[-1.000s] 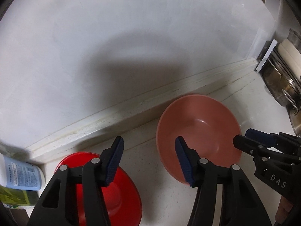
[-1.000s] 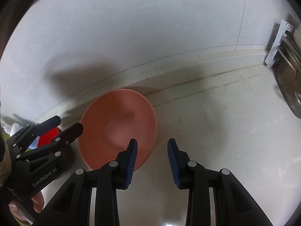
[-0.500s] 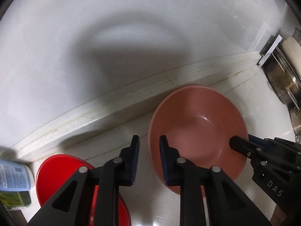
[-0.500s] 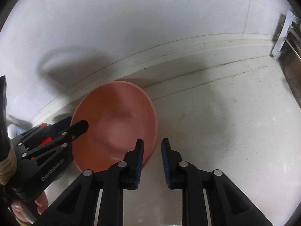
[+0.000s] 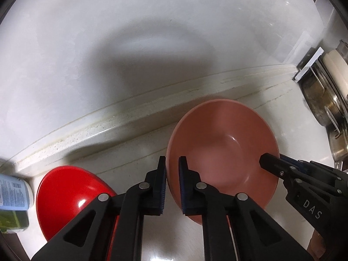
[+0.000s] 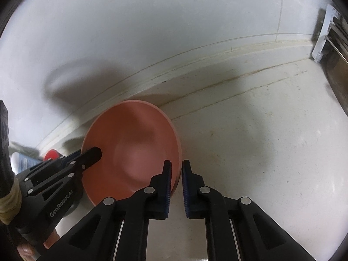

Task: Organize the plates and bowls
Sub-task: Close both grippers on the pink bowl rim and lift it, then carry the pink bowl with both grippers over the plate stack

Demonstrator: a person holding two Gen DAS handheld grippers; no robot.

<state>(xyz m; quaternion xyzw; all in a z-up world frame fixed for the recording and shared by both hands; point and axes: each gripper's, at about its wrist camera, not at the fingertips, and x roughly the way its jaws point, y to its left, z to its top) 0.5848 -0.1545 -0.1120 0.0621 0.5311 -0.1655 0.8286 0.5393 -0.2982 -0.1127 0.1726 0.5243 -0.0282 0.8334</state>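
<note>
Two claws clamped on one pink bowl [image 5: 221,150]: left claw [image 5: 172,181] pinching the near-left rim, right claw [image 6: 176,187] pinching the opposite rim, pads either side of the wall in both wrist views. Bowl sitting on worktop [image 6: 261,141], close to the back wall. Red bowl [image 5: 65,195] just beside, to its left, near a bottle [image 5: 13,198]. Step in hand, likely: grip secured, lift pending. Next move calls for an even, level raise by both, then a carry toward red bowl for nesting.

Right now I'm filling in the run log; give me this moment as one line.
left gripper: shut on pink bowl rim | right gripper: shut on opposite rim | red bowl: untouched
</note>
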